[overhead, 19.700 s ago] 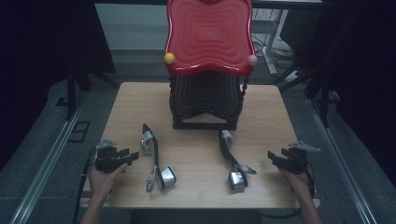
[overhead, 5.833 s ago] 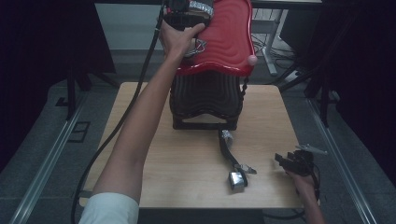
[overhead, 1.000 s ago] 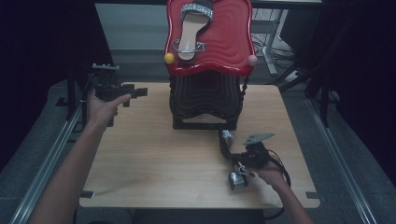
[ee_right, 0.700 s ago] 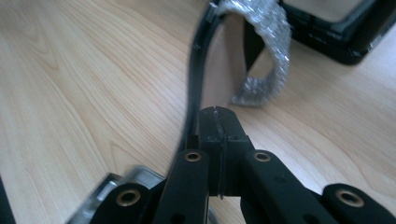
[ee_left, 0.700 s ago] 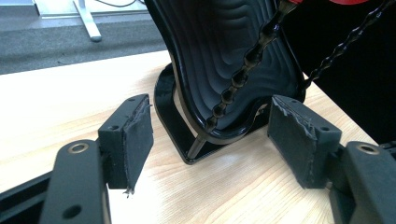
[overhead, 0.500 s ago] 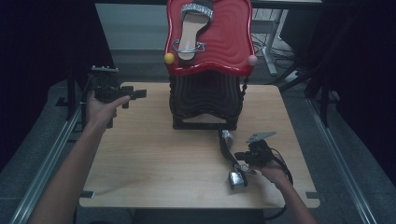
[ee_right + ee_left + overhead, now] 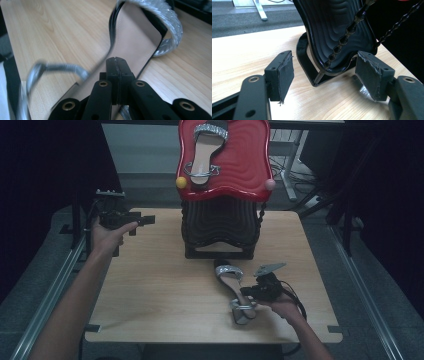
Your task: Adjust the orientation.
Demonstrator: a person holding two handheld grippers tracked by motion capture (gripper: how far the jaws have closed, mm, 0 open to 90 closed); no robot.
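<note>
Pale wooden table [image 7: 165, 290]: right gripper [image 7: 116, 65] pressed together on silver-strapped sandal [image 7: 235, 290]; left gripper [image 7: 324, 75] spread, idle. Next, probably: lift onto red wavy rack [image 7: 250, 165].

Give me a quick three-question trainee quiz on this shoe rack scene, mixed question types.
1. True or false: the left gripper is holding a sandal.
2. Where does the placed sandal lie? A) on the red top of the rack B) on the floor C) inside the black base
3. What is the right gripper doing to the sandal on the table?

Key:
1. False: its jaws stand open and empty, off to the left of the rack.
2. A
3. Its jaws are shut, and it rests over the sandal's sole, near the heel strap; whether they pinch the sole is unclear.
</note>
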